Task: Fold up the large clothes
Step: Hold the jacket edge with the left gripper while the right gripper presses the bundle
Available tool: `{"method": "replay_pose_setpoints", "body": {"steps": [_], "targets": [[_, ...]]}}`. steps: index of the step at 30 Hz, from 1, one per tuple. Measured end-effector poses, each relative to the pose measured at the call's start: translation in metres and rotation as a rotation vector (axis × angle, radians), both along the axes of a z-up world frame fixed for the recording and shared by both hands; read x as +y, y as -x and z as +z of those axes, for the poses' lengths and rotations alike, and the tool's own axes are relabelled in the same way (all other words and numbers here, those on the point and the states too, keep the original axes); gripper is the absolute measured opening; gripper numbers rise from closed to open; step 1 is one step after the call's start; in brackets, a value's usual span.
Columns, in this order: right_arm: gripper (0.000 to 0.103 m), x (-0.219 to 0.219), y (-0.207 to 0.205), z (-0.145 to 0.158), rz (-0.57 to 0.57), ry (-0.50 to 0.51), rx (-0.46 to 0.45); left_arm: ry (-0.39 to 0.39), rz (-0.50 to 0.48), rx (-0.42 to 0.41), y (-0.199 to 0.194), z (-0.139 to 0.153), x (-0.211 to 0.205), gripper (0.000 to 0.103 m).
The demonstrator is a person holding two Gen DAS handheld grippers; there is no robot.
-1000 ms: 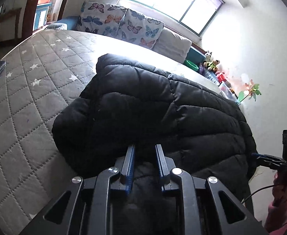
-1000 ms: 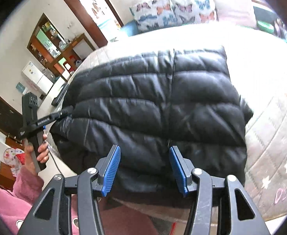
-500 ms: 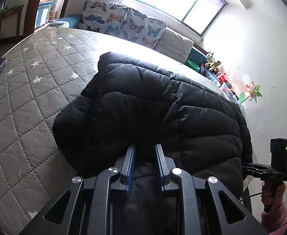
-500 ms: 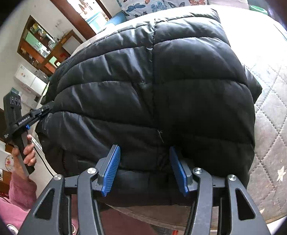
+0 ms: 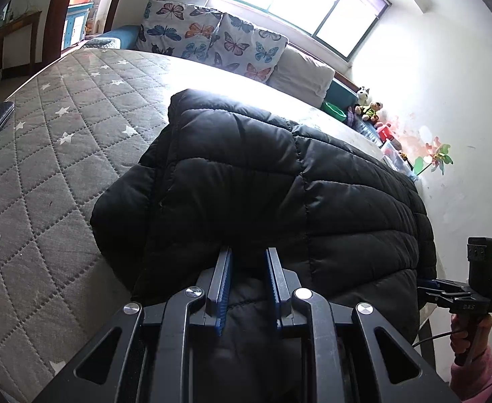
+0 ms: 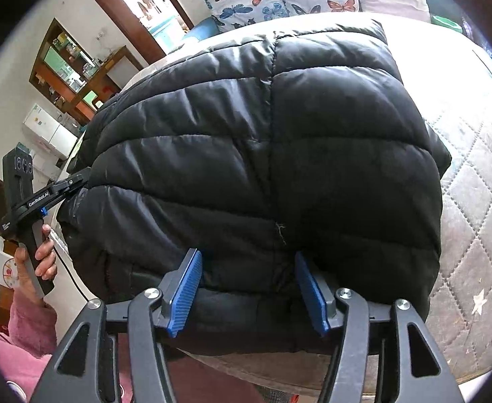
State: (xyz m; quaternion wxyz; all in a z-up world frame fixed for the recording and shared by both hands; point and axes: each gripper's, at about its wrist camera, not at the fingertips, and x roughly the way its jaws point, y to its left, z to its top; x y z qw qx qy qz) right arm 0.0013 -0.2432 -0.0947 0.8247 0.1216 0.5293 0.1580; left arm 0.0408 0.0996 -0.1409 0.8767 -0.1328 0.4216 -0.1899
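Quilted mattress [image 5: 54,154] by a bright window, black jacket [image 5: 279,181] folded at its near edge.

Left wrist view: left gripper [image 5: 248,280] narrow, blue pads pinching a fold of jacket hem; fingertips sunk in dark fabric and hard to separate from it. Butterfly pillows [image 5: 212,42] behind; window glare washing out the far bed. Right gripper [image 5: 429,287] cut off at frame edge, its tip against the jacket's side, jaws unreadable from here.

Right wrist view: right gripper [image 6: 247,287] fairly wide, just been opening, jacket [image 6: 262,154] edge bulging between the pads [image 6: 185,288]; contact hard to judge. Left gripper [image 6: 75,181] far left, tip hidden in jacket, held by a hand [image 6: 39,252] in a pink sleeve [image 6: 24,329].
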Motion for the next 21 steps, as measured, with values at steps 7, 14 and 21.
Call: {"method": "replay_pose_setpoints", "body": {"steps": [7,14,21], "targets": [[0.07,0.0072,-0.0008,-0.001,0.007,0.001,-0.004,-0.02,0.001,-0.001,-0.0004,0.001,-0.0047,0.025],[0.071,0.0097,-0.0007,-0.0014,0.005,-0.003,-0.005,-0.019,0.001,-0.003,-0.0007,0.0005,-0.0052,0.025],[0.073,0.0095,-0.0007,-0.0013,0.007,-0.002,-0.008,-0.021,0.005,-0.005,-0.0005,-0.0006,-0.0061,0.025]]}}
